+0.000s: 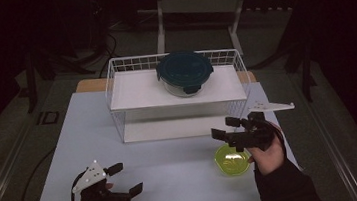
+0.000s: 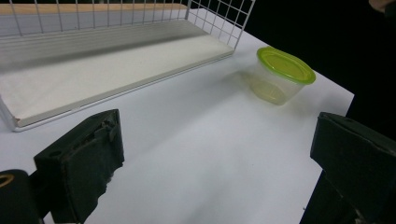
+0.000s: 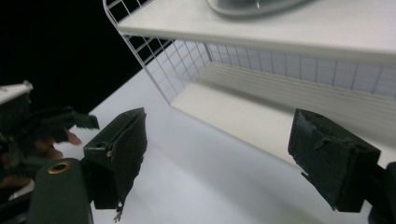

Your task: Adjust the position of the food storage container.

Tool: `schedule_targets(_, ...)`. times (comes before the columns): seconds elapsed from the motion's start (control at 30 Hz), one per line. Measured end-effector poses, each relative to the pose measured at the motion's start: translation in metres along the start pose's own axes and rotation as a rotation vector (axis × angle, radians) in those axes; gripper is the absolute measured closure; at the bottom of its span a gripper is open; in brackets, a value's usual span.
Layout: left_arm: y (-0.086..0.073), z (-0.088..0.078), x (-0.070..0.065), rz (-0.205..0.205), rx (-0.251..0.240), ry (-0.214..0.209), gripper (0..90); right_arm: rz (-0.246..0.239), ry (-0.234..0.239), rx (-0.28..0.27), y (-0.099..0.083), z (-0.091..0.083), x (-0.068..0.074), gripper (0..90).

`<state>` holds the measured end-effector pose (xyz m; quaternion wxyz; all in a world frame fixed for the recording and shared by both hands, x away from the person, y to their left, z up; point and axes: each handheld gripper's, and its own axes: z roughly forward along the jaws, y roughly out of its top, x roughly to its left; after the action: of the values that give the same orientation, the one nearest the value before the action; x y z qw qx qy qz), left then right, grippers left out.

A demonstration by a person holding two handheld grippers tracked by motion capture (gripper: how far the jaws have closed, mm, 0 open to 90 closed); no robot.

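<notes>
The room around the table is dark; behind the far edge a pale frame with two slanted legs stands on the grey floor, and dark cables lie on the floor off the far left corner.

The tabletop is a white sheet with a strip of bare wood showing along its far edge. A white wire rack with two white shelves, one above the other, stands at the middle of the far edge. On the upper shelf, right of centre, sits a round glass container with a dark teal lid; the lower shelf is bare.

Near the right edge, toward the near side, a small clear tub with a lime-green lid stands upright on the sheet, lid on, well apart from the rack's front.

The right gripper is held over the sheet just behind the tub, pointing left across the table toward the rack's lower shelf; its jaws are spread wide with nothing between them, and the tub sits untouched under the hand.

The left gripper is near the near left corner, low over the sheet, pointing right toward the tub; its jaws also stand apart and hold nothing.
</notes>
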<state>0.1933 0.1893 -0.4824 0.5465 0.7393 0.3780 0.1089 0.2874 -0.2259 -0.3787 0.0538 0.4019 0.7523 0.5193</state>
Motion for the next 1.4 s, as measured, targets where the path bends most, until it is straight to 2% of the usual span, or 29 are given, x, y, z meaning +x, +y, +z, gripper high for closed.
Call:
schedule_targets(0.23,-0.003,0.004,-0.002,0.009,0.005,-0.007,2.3,-0.008,-0.025,0.012,-0.028,-0.011,-0.012,19.0)
schedule_targets(0.5,-0.005,0.006,-0.004,0.02,0.009,-0.015,2.3,-0.045,-0.045,-0.012,-0.051,-0.023,-0.022,16.2)
schedule_targets(0.67,-0.005,0.006,-0.003,0.022,0.009,-0.015,2.3,0.0,-0.038,0.018,-0.064,-0.031,-0.028,13.2)
schedule_targets(0.8,-0.006,0.007,-0.003,0.023,0.01,-0.016,2.3,-0.008,-0.102,0.034,-0.073,-0.033,-0.032,13.7)
schedule_targets(0.9,-0.007,0.008,-0.003,0.022,0.012,-0.017,2.3,-0.005,-0.108,0.037,-0.081,-0.037,-0.036,14.5)
schedule_targets(1.0,-0.007,0.008,-0.003,0.022,0.011,-0.016,2.3,-0.018,-0.13,0.042,-0.09,-0.042,-0.039,20.9)
schedule_targets(1.07,-0.007,0.008,-0.003,0.026,0.011,-0.016,2.3,-0.028,-0.161,0.062,-0.097,-0.044,-0.042,26.2)
schedule_targets(1.17,-0.007,0.008,-0.003,0.027,0.01,-0.016,2.3,-0.015,-0.197,0.083,-0.106,-0.047,-0.048,33.2)
schedule_targets(1.23,-0.007,0.008,-0.003,0.028,0.009,-0.017,2.3,-0.006,-0.216,0.078,-0.112,-0.05,-0.052,38.9)
schedule_targets(1.33,-0.007,0.008,-0.003,0.027,0.008,-0.016,2.3,0.003,-0.244,0.089,-0.118,-0.053,-0.056,56.6)
schedule_targets(1.4,-0.007,0.008,-0.002,0.028,0.007,-0.015,2.2,0.022,-0.247,0.099,-0.122,-0.054,-0.06,65.2)
